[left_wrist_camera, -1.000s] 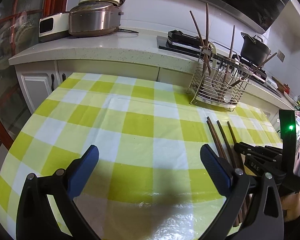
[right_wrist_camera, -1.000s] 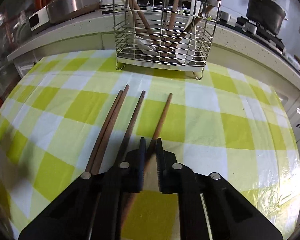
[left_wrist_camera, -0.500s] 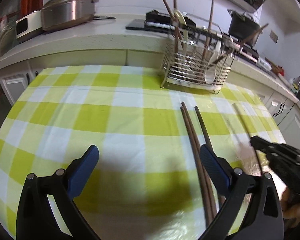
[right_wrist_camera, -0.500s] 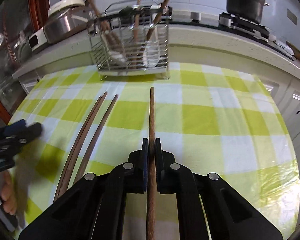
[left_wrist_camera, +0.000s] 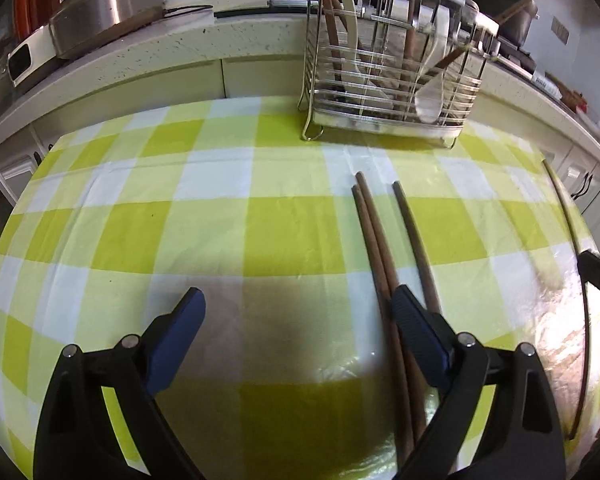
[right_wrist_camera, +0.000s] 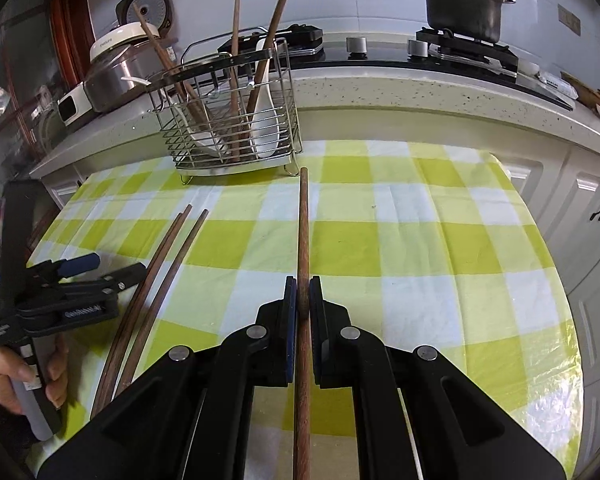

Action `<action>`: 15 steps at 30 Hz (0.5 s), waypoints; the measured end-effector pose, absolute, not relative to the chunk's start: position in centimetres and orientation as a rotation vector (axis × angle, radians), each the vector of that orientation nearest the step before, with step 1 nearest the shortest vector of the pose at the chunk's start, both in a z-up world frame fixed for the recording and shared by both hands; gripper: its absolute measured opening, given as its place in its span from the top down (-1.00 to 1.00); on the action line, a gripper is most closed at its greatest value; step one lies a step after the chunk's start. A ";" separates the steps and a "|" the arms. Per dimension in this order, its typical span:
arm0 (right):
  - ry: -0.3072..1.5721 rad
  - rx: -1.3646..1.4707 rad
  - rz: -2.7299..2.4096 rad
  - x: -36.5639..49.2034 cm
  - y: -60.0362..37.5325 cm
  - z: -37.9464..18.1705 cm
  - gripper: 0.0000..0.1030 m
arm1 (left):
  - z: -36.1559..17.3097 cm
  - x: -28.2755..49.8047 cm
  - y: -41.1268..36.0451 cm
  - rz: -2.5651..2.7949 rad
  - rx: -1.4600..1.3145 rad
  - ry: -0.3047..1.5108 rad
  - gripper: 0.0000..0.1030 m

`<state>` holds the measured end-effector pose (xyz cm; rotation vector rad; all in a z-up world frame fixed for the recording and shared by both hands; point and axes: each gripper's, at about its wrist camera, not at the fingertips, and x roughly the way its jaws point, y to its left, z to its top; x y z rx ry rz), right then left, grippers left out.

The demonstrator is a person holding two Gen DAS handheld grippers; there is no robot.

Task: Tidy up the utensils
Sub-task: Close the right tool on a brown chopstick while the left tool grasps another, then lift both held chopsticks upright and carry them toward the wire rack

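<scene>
My right gripper [right_wrist_camera: 302, 286] is shut on a brown wooden chopstick [right_wrist_camera: 303, 232], held above the checked tablecloth and pointing toward the wire utensil basket [right_wrist_camera: 228, 120]. The basket holds several chopsticks and white spoons; it also shows in the left wrist view [left_wrist_camera: 392, 68]. Three chopsticks [left_wrist_camera: 380, 240] lie on the cloth; in the right wrist view these three chopsticks [right_wrist_camera: 160, 276] lie left of the held one. My left gripper [left_wrist_camera: 296, 300] is open, low over the cloth, its right finger over the lying chopsticks. The left gripper also shows at the left of the right wrist view [right_wrist_camera: 104, 268].
The yellow-and-white checked tablecloth [left_wrist_camera: 180, 220] covers the table. Behind runs a stone counter [right_wrist_camera: 420, 88] with a rice cooker [left_wrist_camera: 104, 12], a black pot [right_wrist_camera: 464, 0] on a stove, and white cabinets [right_wrist_camera: 592, 208] at the right.
My right gripper has lifted one chopstick off the cloth and turned toward the basket. My left gripper has moved right and closer to the three lying chopsticks.
</scene>
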<state>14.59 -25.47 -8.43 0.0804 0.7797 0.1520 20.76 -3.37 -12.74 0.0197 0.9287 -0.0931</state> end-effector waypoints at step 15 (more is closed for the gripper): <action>0.798 0.093 0.164 14.8 -24.9 -9.1 0.87 | -12.2 20.8 -5.2 -0.176 0.125 0.908 0.78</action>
